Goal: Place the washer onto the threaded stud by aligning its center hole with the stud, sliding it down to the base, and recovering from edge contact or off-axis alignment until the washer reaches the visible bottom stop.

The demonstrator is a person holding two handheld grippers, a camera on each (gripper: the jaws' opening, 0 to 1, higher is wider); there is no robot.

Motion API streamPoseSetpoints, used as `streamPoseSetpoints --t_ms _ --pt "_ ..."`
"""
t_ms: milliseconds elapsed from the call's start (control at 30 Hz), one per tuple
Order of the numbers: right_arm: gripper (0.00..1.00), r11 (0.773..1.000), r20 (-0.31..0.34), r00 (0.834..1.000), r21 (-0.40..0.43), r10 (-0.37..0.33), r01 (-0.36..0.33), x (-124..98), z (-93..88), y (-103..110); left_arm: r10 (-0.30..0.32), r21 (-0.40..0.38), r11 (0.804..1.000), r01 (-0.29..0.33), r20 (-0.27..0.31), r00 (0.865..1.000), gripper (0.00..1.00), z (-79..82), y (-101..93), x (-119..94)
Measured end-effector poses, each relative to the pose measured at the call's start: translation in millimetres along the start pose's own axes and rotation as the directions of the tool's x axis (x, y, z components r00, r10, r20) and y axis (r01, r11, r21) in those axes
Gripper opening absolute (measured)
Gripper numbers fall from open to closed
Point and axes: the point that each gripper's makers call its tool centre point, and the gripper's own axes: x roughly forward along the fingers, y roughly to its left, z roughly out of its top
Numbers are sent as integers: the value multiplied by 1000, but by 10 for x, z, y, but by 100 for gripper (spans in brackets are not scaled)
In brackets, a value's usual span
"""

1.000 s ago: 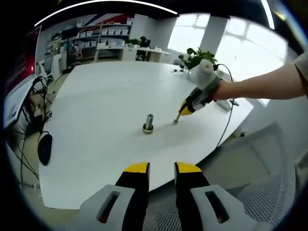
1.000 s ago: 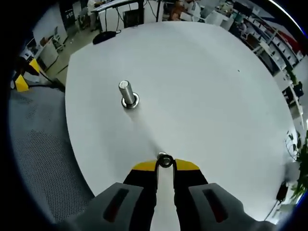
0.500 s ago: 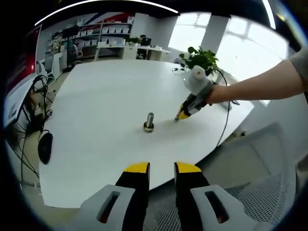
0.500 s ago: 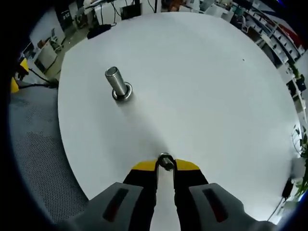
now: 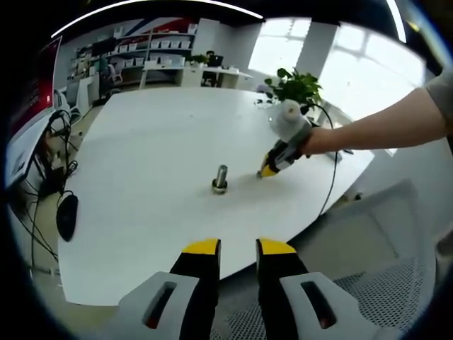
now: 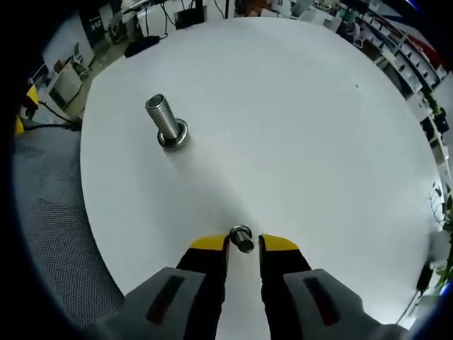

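Observation:
The threaded stud [image 6: 163,117] stands upright on the white table [image 6: 297,127], with a metal ring at its foot [image 6: 173,135]. In the right gripper view the small metal washer [image 6: 241,239] rests on the table between the yellow tips of my right gripper [image 6: 244,244]. The jaws stand a little wider than the washer, with thin gaps on both sides. In the left gripper view the stud [image 5: 220,178] is mid-table, and the right gripper [image 5: 263,171], held by a person's hand, touches down just right of it. My left gripper [image 5: 237,248] hangs open off the near table edge, with nothing in it.
A black mouse [image 5: 66,217] and cables lie at the table's left edge. A potted plant [image 5: 294,86] stands at the far right, and a cable [image 5: 331,184] trails from the right gripper. A mesh chair [image 5: 396,283] sits below right. Shelves and desks stand behind.
The right gripper's jaws have parted slightly around the washer, which they held pinched before. The right view has drawn a little closer to the stud. The left gripper has stayed still.

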Motion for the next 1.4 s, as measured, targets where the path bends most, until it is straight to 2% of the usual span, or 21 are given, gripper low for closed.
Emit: streamPoseSetpoints --t_ms 267,433,567,600,733,867,1067,1167,1200,1400 --pt "23 999 16 999 -2 -35 35 -151 -171 7 -2 14 1000 2 0 1000 18 5 -7 -2" --pt "23 997 53 997 62 -52 48 -352 -247 33 -11 19 1000 11 3 1000 18 8 -22 -2" --pt "23 980 173 982 196 -75 41 -589 -148 44 -14 24 1000 14 18 1000 17 34 -32 -10" --pt "23 977 193 978 207 -85 44 -644 -139 36 -16 25 1000 15 22 1000 17 42 -34 -11" --pt "23 965 212 973 260 -91 33 -829 -202 61 -16 21 1000 15 31 999 17 56 -33 -15" --pt "23 970 237 965 237 -109 52 -1006 -207 126 -13 15 1000 12 46 999 17 78 -21 -26" --pt "23 976 265 955 202 -134 81 -1312 -322 244 -6 6 1000 5 49 999 18 82 -6 -30" --pt "23 970 285 948 231 -138 71 -1450 -400 272 -5 7 1000 4 46 999 18 76 -8 -29" --pt "23 963 295 946 263 -137 57 -1522 -444 311 -2 4 1000 2 46 999 18 75 -4 -30" --pt "23 948 338 926 311 -171 62 -1758 -659 450 4 -5 1000 -3 48 999 18 75 8 -28"
